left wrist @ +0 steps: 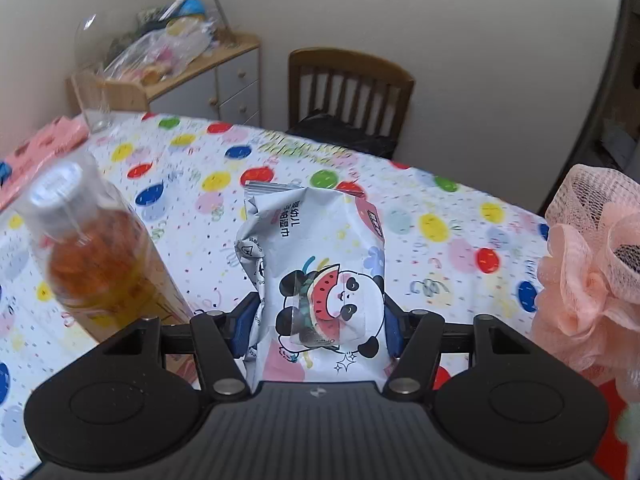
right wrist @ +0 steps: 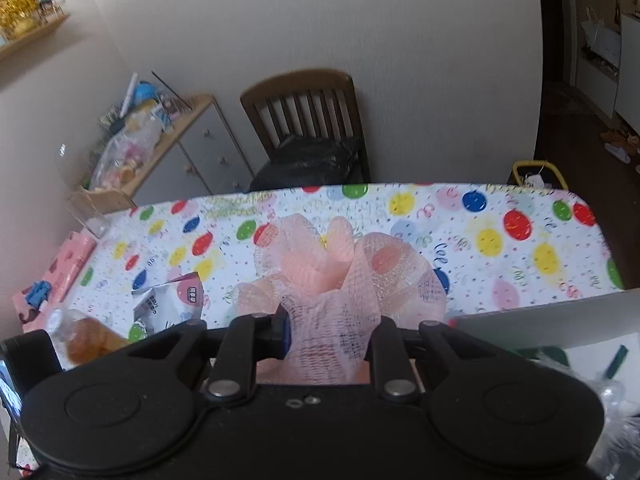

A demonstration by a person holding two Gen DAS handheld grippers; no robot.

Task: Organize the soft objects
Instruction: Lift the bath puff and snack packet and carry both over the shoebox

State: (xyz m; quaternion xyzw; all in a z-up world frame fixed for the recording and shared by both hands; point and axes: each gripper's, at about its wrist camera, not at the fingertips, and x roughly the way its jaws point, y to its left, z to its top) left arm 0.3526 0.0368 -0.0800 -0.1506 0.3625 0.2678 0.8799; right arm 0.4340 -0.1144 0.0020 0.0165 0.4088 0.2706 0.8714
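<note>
Over balloon-print tablecloth, chair behind | wipes pack lengthwise away, left gripper pinching | right gripper clamps loofah

Both wrist views tilt down, close over the table (shared); chair beyond.
</note>
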